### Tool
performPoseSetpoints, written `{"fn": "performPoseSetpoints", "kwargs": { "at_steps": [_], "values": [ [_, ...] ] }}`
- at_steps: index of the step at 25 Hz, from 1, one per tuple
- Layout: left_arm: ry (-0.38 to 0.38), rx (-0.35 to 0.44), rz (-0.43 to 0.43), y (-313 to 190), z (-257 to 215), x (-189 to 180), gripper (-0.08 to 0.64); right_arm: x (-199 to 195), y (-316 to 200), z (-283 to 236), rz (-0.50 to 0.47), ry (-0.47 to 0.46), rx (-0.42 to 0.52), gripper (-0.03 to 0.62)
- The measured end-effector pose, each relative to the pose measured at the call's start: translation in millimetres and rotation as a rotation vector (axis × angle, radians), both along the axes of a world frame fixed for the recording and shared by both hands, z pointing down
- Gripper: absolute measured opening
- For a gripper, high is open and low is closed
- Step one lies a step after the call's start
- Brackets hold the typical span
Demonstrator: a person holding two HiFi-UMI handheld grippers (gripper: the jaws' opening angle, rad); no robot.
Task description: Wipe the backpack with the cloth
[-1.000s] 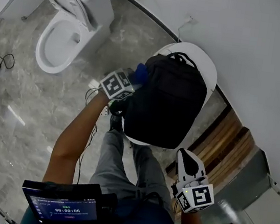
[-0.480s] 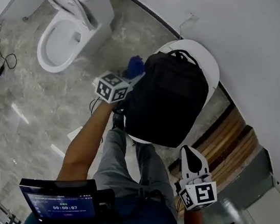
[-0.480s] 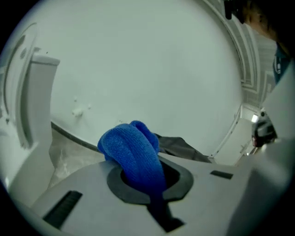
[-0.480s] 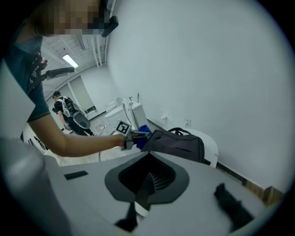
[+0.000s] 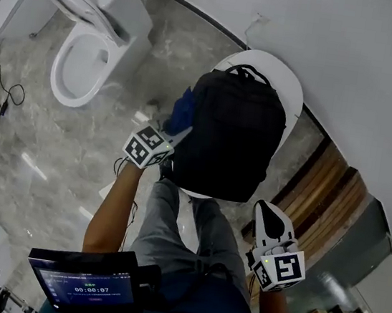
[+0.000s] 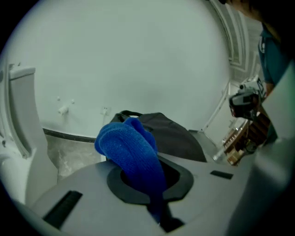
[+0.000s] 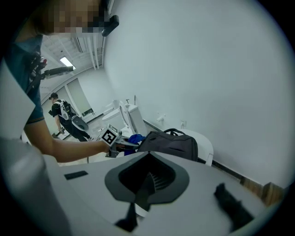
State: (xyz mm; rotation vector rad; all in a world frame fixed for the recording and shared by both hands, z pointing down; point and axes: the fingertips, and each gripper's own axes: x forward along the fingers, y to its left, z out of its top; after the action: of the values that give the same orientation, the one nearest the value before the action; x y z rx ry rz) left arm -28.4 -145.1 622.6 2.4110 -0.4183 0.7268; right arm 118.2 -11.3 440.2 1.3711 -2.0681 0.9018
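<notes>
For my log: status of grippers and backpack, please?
Left gripper shut on blue cloth, at backpack edge. Right gripper shut, empty, held aside. Nothing blocking.

The only readable writing is on the dark screen (image 5: 87, 290) at the bottom of the head view: a white timer reading 00:00:07. A short green line above those digits and a faint line below them are too small to read. The marker cube (image 5: 145, 146) on the left gripper (image 5: 180, 132) and the marker cube (image 5: 280, 269) on the right gripper (image 5: 269, 212) carry black-and-white square patterns without letters or digits.
</notes>
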Motion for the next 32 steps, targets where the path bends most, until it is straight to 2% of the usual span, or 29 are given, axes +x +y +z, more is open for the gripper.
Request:
{"fn": "performPoseSetpoints", "kwargs": {
  "at_steps": [1,2,5,6,7,9,10,11,13,14,15,18,21,24,26,27,29,30,32],
  "values": [
    [-0.017,0.011,0.048,3,-8,1,0.017,1,1,1,-0.001,0.0,0.001,0.002],
    [-0.003,0.022,0.084,-1,-24,6,0.017,2,2,1,-0.002,-0.001,0.001,0.0],
    [0.113,0.017,0.116,-46,-84,39,0.017,-1,2,2,-0.003,-0.002,-0.003,0.001],
    [0.11,0.003,0.129,-63,-89,53,0.017,-4,2,2,-0.005,-0.003,-0.004,0.002],
    [0.067,-0.005,0.162,-77,-84,67,0.017,-7,0,2,-0.007,-0.004,-0.001,0.002],
    [-0.06,0.041,0.249,-97,-73,92,0.017,-12,-3,-3,-0.01,-0.002,0.013,0.0],
    [-0.075,0.091,0.273,-99,-83,100,0.017,-14,-3,-6,-0.01,-0.002,0.023,0.002],
    [-0.028,0.133,0.273,-96,-108,107,0.017,-12,-2,-10,-0.01,-0.002,0.031,0.001],
    [0.155,0.164,0.234,-80,-174,118,0.017,-3,2,-20,0.001,0.006,0.038,0.0],
    [0.219,0.169,0.215,-72,-198,121,0.017,2,2,-26,0.011,0.011,0.04,0.002],
    [0.244,0.18,0.201,-69,-212,121,0.017,5,-1,-32,0.021,0.015,0.048,0.002],
    [0.227,0.239,0.117,-82,-224,103,0.017,8,-14,-48,0.045,0.013,0.093,0.0],
    [0.218,0.318,-0.036,-96,-220,67,0.017,6,-21,-53,0.049,0.007,0.108,0.002],
    [0.164,0.403,-0.174,-97,-195,30,0.017,8,-16,-42,0.059,0.011,0.073,0.002],
    [0.084,0.4,-0.225,-88,-158,9,0.017,11,-11,-35,0.066,0.014,0.052,0.002],
    [0.014,0.381,-0.227,-79,-129,-1,0.017,11,-10,-33,0.066,0.016,0.046,0.002],
    [-0.181,0.342,-0.165,-52,-54,-21,0.017,10,-10,-28,0.053,0.017,0.035,0.0],
    [-0.288,0.33,-0.084,-36,-14,-29,0.017,8,-11,-26,0.042,0.015,0.031,0.001],
    [-0.45,0.321,0.156,-9,52,-34,0.017,6,-13,-22,0.021,0.017,0.026,0.002]
  ]
}}
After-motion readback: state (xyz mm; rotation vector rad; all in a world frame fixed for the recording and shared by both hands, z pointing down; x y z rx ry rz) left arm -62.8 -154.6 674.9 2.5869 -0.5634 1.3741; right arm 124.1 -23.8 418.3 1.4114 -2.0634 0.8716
